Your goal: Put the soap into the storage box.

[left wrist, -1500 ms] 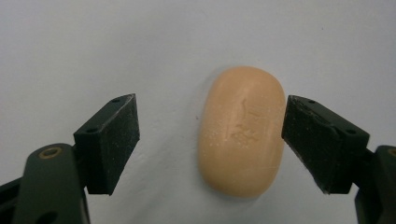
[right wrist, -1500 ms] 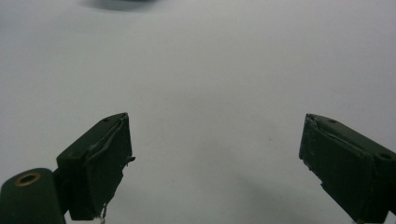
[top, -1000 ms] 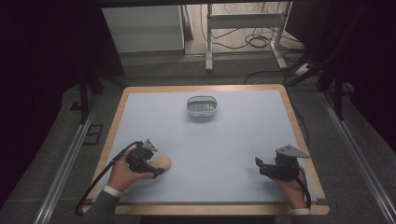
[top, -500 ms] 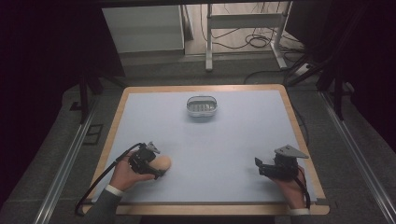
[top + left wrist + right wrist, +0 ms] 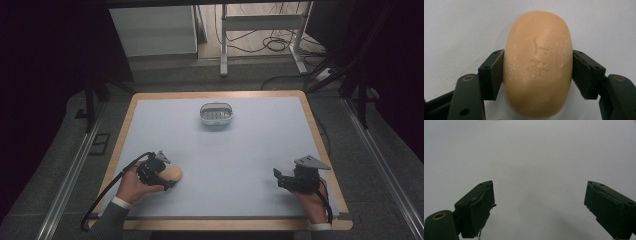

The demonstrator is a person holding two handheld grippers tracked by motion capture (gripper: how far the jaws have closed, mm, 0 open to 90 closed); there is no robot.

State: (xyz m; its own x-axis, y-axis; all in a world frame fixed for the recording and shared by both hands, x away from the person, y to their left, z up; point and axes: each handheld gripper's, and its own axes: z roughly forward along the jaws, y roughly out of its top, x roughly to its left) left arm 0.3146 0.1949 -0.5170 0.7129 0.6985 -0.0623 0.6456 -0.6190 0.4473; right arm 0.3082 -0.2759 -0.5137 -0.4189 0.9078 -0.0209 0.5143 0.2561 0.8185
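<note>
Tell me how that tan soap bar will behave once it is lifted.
The soap bar looks solid, so probably stiff. Its rounded, smooth sides may slip between the left claw, whose pads press its flanks. Set down on an edge, it might rock.

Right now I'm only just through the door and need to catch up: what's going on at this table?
A person works at a table with a gripper in each hand. The left gripper has just been closing, and its fingers now press on both sides of a peach-coloured bar of soap lying near the table's front left. The right gripper rests at the front right, fingers apart, with nothing between them. A small oval dish sits near the far edge, away from both grippers.
</note>
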